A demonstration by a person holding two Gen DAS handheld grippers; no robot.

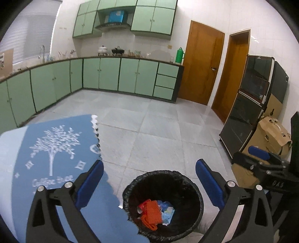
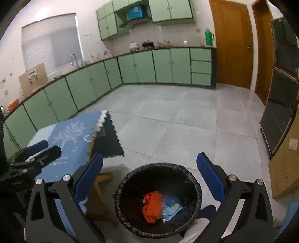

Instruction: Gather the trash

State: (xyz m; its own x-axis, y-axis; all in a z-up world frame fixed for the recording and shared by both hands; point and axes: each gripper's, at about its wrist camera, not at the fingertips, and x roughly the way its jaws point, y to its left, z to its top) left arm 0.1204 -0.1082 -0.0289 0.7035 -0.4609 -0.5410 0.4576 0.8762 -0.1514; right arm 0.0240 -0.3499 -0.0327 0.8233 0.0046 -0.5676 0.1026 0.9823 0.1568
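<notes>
A tiled kitchen floor (image 1: 160,130) spreads out from the trash bin (image 1: 162,205), which serves as the landmark here. Far beyond the bin, green base cabinets (image 1: 110,73) run along two walls, with green wall cupboards (image 1: 153,16) above them. To the far right of the bin stand two brown wooden doors (image 1: 201,61), and nearer on that side a dark glass-fronted cabinet (image 1: 246,104) with cardboard boxes (image 1: 271,134) at its foot. Just left of the bin is a table under a blue tablecloth (image 1: 56,149) printed with a white tree; its scalloped edge hangs beside the bin's rim.

The bin itself is round, lined with a black bag (image 2: 158,200), and stands on the floor low in both views. Inside it lies the collected trash: an orange knitted piece (image 1: 151,211) on the left of the bin's floor, a red scrap (image 1: 142,205) touching it, and light blue wrappers (image 1: 168,211) on the right.

The left gripper (image 1: 149,183) hangs above the bin with its blue-padded jaws spread wide and nothing between them. The right gripper (image 2: 149,179) hangs over the bin too, its jaws equally wide and empty. Each gripper shows at the side of the other's view, level with the bin's far rim.
</notes>
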